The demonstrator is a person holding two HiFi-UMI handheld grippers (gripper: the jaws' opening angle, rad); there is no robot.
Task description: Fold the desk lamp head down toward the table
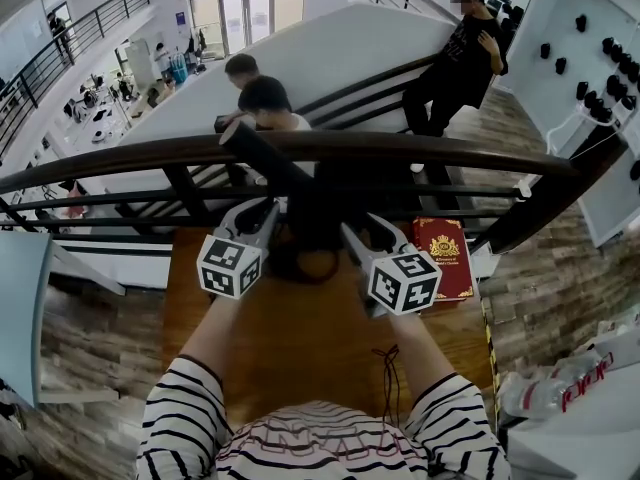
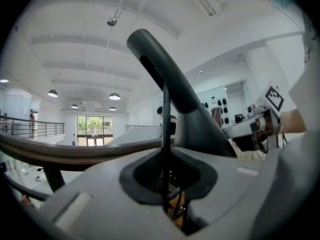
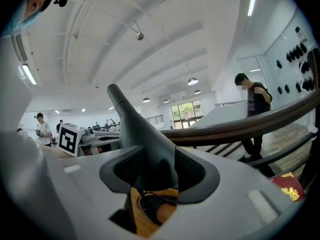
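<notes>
A black desk lamp stands on the wooden table [image 1: 300,348], its round base [image 1: 300,264] between my two grippers. Its long head [image 1: 262,156] slants up and away to the left. In the left gripper view the head [image 2: 160,64] rises overhead, and my left gripper [image 2: 167,176] is shut on the lamp's thin black stem [image 2: 165,129]. My right gripper [image 3: 152,171] is shut on the wide lower end of the lamp head [image 3: 145,134], whose narrow tip points up and left. In the head view the left gripper [image 1: 262,214] and the right gripper [image 1: 360,230] flank the lamp.
A red book [image 1: 443,258] lies at the table's right edge. A dark wooden railing [image 1: 400,150] runs just behind the lamp, with people on the floor below. A thin black cord [image 1: 388,368] lies on the table near me. Plastic bottles [image 1: 560,388] rest at the lower right.
</notes>
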